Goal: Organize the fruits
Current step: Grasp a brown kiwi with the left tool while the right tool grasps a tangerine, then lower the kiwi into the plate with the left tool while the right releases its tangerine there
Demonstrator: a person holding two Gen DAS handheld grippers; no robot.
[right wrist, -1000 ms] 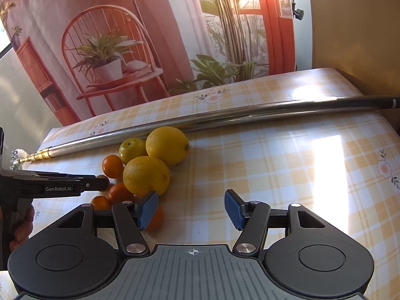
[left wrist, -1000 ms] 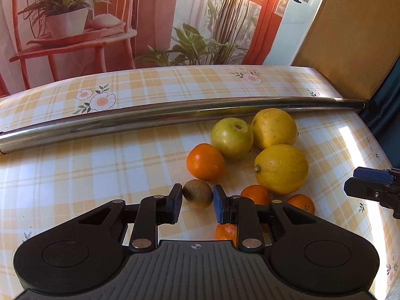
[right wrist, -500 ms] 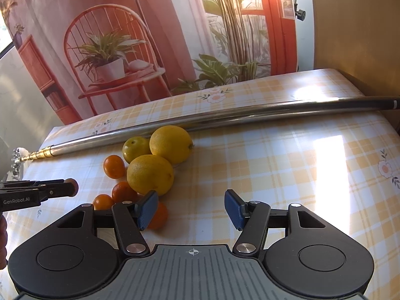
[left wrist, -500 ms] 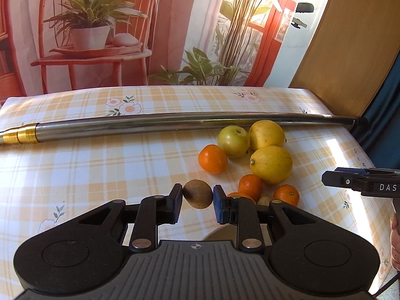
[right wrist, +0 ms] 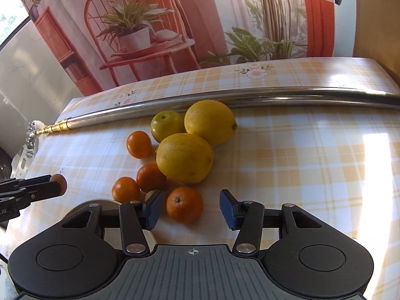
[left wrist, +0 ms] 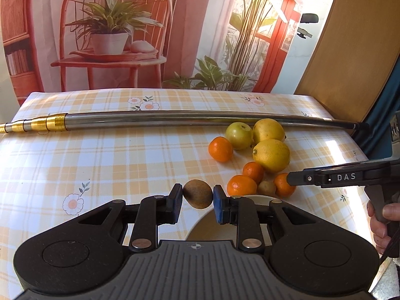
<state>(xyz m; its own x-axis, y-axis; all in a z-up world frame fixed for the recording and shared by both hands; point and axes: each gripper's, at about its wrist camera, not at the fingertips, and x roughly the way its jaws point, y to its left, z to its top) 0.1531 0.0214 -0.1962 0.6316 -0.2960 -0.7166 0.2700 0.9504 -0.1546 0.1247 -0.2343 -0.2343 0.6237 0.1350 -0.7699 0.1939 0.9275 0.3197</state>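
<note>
My left gripper [left wrist: 197, 197] is shut on a brown kiwi [left wrist: 197, 193], held above the checked tablecloth and left of the fruit pile. In the right wrist view the same kiwi [right wrist: 60, 182] shows at the tip of the left gripper [right wrist: 53, 186]. My right gripper [right wrist: 190, 208] is open, low over the table, with a tangerine [right wrist: 184, 203] between its fingers, nearer the left finger. Behind it lie two lemons [right wrist: 184, 157], a green apple [right wrist: 167, 125], three more tangerines [right wrist: 150, 177] and a second kiwi [left wrist: 266, 187].
A long metal pole [left wrist: 175, 118] with a gold end lies across the table behind the fruit. A pale round plate rim [left wrist: 200, 225] shows under my left gripper. A hand [left wrist: 380, 217] holds the right gripper at the table's right edge.
My left gripper has risen and drawn back to the left with the kiwi in it. The right gripper has moved lower and closer to the pile, so a tangerine now sits between its fingers.
</note>
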